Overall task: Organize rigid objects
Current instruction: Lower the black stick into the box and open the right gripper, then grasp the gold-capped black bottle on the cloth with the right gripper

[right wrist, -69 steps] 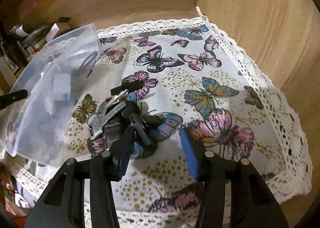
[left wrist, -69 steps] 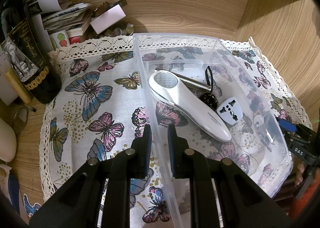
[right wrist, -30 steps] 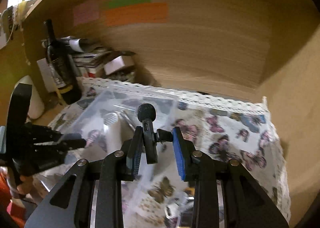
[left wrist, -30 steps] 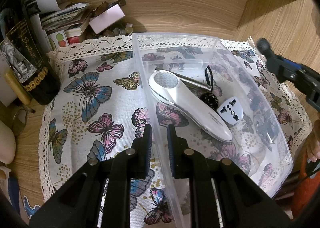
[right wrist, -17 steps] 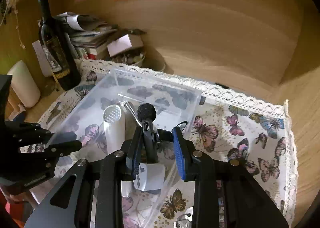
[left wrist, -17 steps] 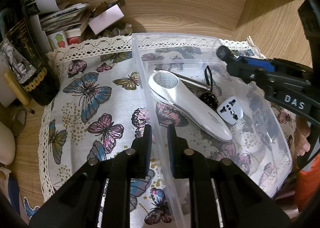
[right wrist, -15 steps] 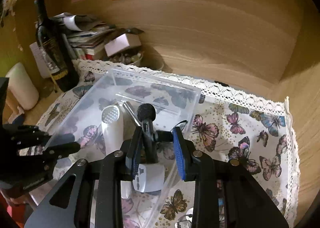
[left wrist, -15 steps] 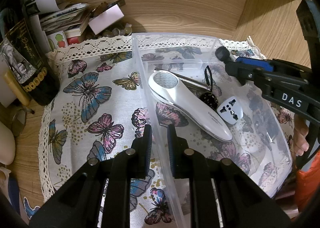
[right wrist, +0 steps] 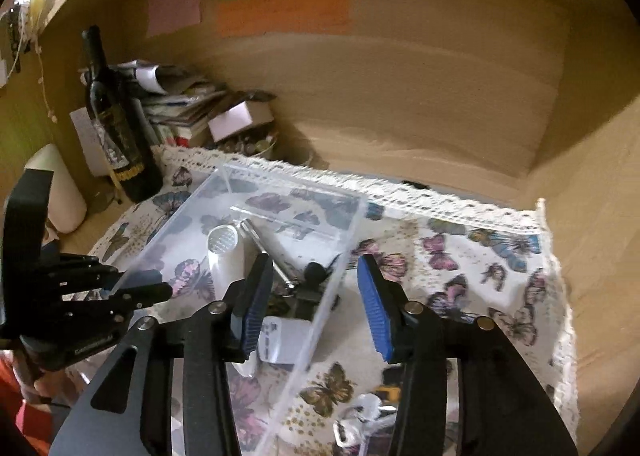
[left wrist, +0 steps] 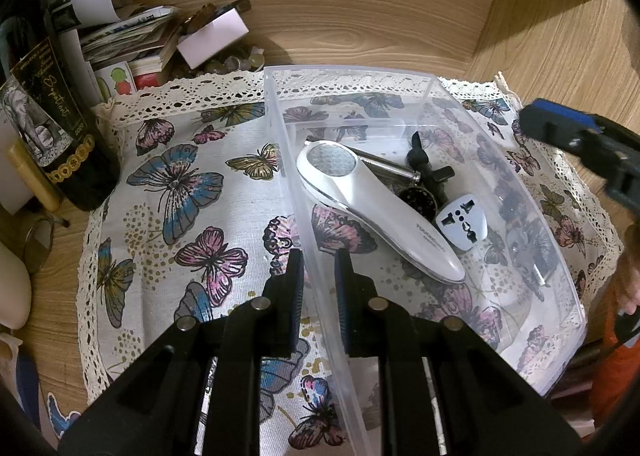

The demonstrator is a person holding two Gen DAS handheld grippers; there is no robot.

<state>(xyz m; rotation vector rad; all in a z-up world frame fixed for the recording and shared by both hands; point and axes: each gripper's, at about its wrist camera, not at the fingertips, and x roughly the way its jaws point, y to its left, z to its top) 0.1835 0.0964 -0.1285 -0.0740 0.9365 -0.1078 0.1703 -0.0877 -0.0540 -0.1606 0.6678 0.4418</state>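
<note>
Left gripper jaws clenched on bin wall; right gripper jaws opening, empty; keys only right view.

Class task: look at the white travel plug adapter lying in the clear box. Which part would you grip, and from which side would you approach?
Grip the white adapter across its two side edges, coming straight down from above. It lies flat, socket face up, so only the edges offer opposing surfaces; the long white device crowds one side, so probably close the claw along that device's length.

A home shelf nook: butterfly tablecloth, wine bottle, stacked papers, sticky notes.
</note>
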